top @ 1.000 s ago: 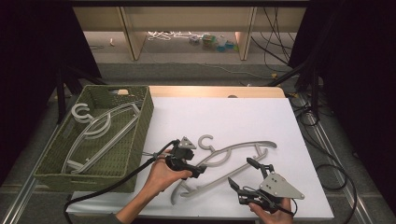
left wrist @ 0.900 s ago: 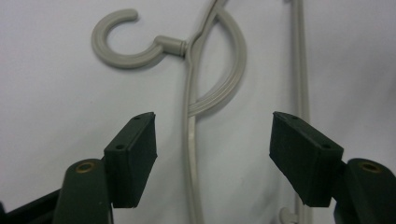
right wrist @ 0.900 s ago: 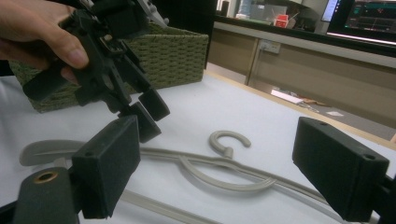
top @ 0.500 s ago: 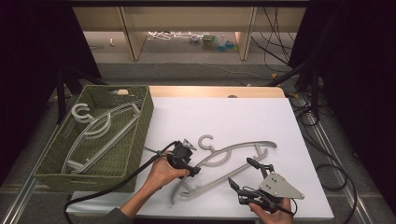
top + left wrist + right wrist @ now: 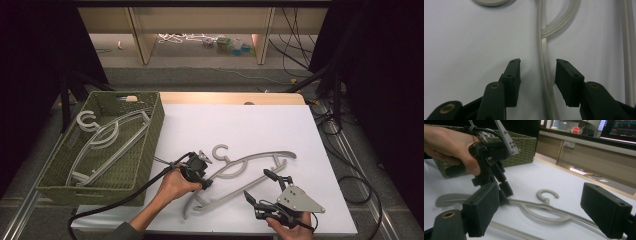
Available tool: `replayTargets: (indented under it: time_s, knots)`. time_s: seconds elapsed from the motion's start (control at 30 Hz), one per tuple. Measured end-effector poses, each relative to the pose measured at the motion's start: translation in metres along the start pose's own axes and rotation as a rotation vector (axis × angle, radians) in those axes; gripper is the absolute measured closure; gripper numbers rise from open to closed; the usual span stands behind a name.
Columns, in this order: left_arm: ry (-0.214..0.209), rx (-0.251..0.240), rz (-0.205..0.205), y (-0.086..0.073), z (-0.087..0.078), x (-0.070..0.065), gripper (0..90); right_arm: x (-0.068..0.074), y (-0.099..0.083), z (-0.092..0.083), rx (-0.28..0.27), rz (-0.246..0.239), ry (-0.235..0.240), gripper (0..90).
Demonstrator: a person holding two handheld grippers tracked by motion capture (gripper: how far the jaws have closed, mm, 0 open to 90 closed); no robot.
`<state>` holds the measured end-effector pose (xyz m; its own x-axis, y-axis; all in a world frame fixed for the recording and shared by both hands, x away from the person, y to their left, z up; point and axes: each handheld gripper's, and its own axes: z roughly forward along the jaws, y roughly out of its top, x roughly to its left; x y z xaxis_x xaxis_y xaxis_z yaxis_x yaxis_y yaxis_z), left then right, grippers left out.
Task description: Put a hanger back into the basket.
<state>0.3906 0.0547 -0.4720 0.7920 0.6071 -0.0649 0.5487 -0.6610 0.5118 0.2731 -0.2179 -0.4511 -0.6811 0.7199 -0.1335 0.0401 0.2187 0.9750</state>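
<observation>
A grey plastic hanger (image 5: 250,165) lies flat on the white table top (image 5: 240,125). My left gripper (image 5: 202,181) points down over its left arm. In the left gripper view the hanger's arm (image 5: 545,72) runs between the pads of the left gripper (image 5: 537,65). The jaws have just been closing and a gap remains on both sides. The right gripper (image 5: 256,183) stands open near the front edge, aimed at the hanger. Between the wide jaws of the right gripper (image 5: 545,207) I see the hanger's hook (image 5: 547,193) and the left gripper (image 5: 502,192).
A green woven basket (image 5: 150,135) stands at the table's left and holds several grey hangers (image 5: 107,140). A black cable (image 5: 120,200) trails from the left gripper over the front edge. The far half of the white top is bare.
The left gripper has shifted slightly to the right over the hanger's arm. The right gripper has kept still.
</observation>
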Motion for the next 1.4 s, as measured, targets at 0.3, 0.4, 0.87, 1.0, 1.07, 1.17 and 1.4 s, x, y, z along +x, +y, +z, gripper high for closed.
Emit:
replayTargets:
  time_s: [0.3,0.4,0.87,1.0,1.07,1.17,1.4]
  knots:
    - [0.04,0.02,0.058,0.0012,0.0003,-0.009,62.4,-0.0001,0.0,0.0,-0.003,0.0,0.004,16.1]
    - [0.03,0.026,0.055,0.0017,0.0002,-0.0076,63.1,0.0001,-0.0001,0.0003,-0.005,0.0,0.005,16.1]
    - [0.026,0.025,0.04,0.0049,0.0017,-0.0076,72.5,0.0003,0.0006,0.0001,0.005,-0.018,0.004,16.1]
    - [0.008,0.018,0.021,0.0052,0.002,-0.0058,78.3,0.0006,0.0006,0.0,0.003,-0.018,0.003,16.1]
    - [0.01,0.016,0.018,0.0051,0.002,-0.0058,78.6,0.0003,0.0005,0.0002,0.001,-0.019,0.005,16.1]
    - [0.011,0.016,0.015,0.0052,0.0018,-0.0058,79.1,0.0006,0.0005,-0.0003,0.007,-0.015,0.004,16.2]
    - [0.015,0.018,0.021,0.0057,0.0018,-0.0052,81.4,0.0001,0.0005,0.0,0.004,-0.02,0.002,16.2]
